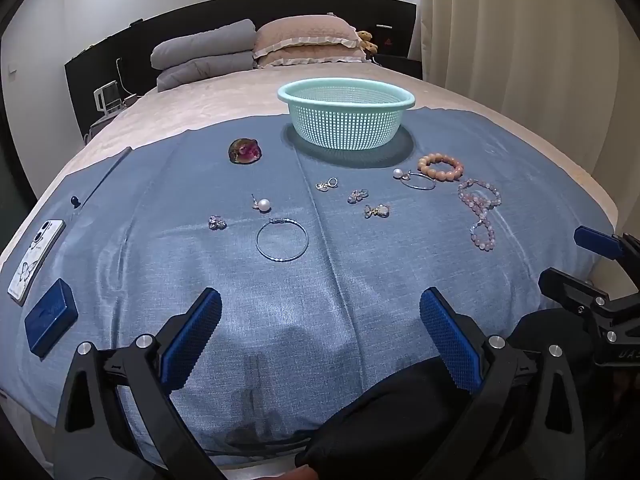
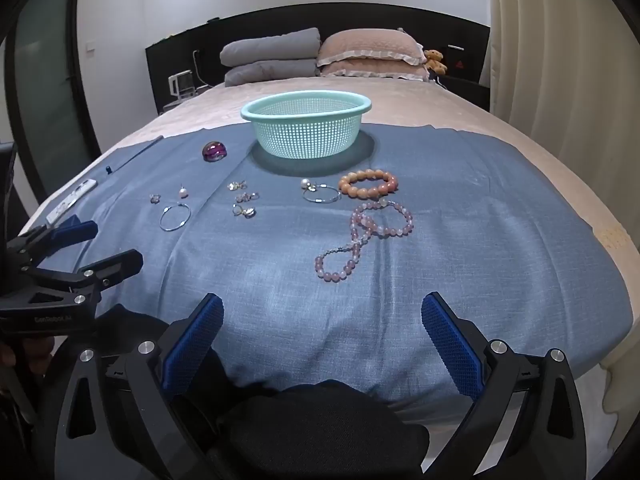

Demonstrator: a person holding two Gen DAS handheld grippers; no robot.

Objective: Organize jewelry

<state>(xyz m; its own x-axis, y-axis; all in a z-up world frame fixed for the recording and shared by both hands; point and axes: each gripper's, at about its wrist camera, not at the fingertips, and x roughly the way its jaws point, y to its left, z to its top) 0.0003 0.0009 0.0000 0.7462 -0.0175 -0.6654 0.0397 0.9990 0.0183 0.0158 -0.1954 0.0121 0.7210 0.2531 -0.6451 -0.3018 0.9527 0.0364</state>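
Note:
A mint mesh basket [image 1: 346, 96] [image 2: 306, 106] stands at the far edge of a blue cloth [image 1: 320, 280] [image 2: 480, 220] on a bed. Jewelry lies in front of it: an orange bead bracelet [image 1: 440, 167] [image 2: 368, 183], a pink bead necklace [image 1: 480, 212] [image 2: 366, 236], two silver hoops [image 1: 282, 239] [image 2: 175, 217] [image 1: 418, 181] [image 2: 321, 193], a pearl stud [image 1: 263, 205] [image 2: 183, 192], several small earrings [image 1: 357, 196] [image 2: 244, 198] and a purple brooch [image 1: 245, 151] [image 2: 215, 151]. My left gripper [image 1: 320, 304] and right gripper [image 2: 322, 308] are open and empty near the cloth's near edge.
A phone [image 1: 34, 258] and a blue box [image 1: 51, 317] lie at the cloth's left edge. Pillows [image 1: 256, 46] [image 2: 324, 56] sit at the headboard. A curtain [image 1: 540, 60] hangs on the right. The right gripper shows at the left view's right edge [image 1: 592, 280].

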